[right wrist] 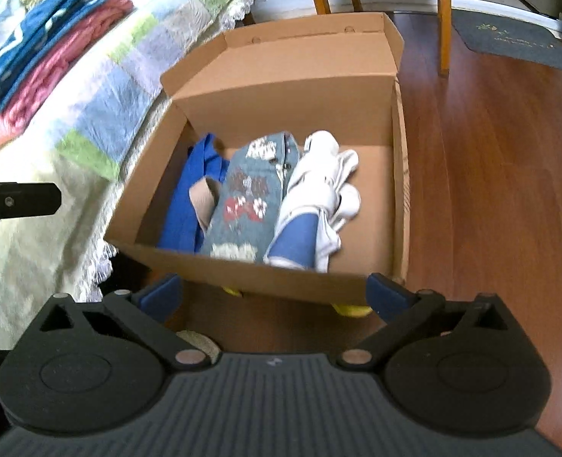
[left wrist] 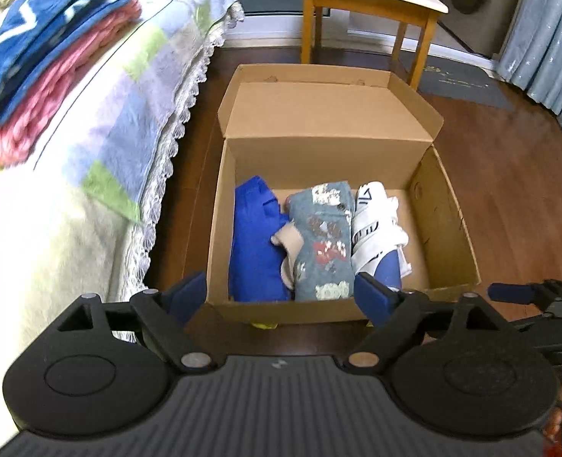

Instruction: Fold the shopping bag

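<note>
We are holding both grippers above the near wall of an open cardboard box [left wrist: 452,228] that is sitting on the wooden floor [left wrist: 528,190] beside a bed [left wrist: 33,247]. The left gripper [left wrist: 281,297] is standing with its jaws spread wide and nothing between them; the right gripper [right wrist: 273,297] is likewise gaping at its widest, empty.

Inside the box three folded bags are lying side by side: a blue bag [left wrist: 252,243] at the left, a floral denim-look bag [left wrist: 324,240] in the middle, and a white and blue bag [left wrist: 376,228] at the right, its bundle looser than the others. All three are lying below and ahead of the jaws, apart from them.

We are judging these as light, limp cloth that is likely to sag and slip unless pinched at a seam, hem or handle.
</note>
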The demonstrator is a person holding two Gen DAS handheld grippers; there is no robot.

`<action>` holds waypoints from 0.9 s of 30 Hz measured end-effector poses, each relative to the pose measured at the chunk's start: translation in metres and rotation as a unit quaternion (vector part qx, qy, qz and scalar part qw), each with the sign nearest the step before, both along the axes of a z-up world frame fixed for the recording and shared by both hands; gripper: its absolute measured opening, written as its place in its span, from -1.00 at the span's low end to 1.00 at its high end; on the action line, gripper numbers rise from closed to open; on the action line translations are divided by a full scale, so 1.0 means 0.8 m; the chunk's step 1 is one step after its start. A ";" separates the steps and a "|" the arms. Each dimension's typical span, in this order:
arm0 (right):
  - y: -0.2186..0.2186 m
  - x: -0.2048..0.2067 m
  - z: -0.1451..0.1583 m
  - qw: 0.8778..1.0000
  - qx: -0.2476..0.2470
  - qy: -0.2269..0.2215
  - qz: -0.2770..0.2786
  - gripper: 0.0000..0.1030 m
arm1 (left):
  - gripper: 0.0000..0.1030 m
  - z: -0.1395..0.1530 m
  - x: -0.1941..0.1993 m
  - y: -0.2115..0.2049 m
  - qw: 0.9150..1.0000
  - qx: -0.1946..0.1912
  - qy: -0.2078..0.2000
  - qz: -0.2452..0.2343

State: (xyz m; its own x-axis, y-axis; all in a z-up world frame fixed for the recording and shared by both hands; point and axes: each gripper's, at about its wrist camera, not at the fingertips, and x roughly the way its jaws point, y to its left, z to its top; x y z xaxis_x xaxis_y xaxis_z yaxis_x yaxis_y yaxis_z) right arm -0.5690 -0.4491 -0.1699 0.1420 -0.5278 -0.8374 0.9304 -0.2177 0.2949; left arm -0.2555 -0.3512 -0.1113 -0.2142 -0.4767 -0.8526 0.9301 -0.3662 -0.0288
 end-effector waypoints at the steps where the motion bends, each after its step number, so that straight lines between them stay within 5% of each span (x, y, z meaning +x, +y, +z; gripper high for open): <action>1: 0.002 0.000 0.001 1.000 -0.003 0.001 0.000 0.98 | 0.66 -0.002 0.003 0.000 1.000 0.001 0.011 0.004; 4: 0.008 0.000 0.004 1.000 -0.010 0.005 -0.007 0.98 | 0.66 -0.007 0.011 -0.002 0.999 0.013 0.035 0.016; 12: 0.013 -0.002 0.000 1.000 -0.008 -0.007 -0.014 0.98 | 0.66 -0.012 -0.001 -0.002 1.000 -0.004 0.006 0.019; 27: 0.008 0.008 -0.004 0.998 0.002 0.059 -0.026 0.98 | 0.89 0.010 -0.008 0.013 0.996 -0.087 -0.014 0.025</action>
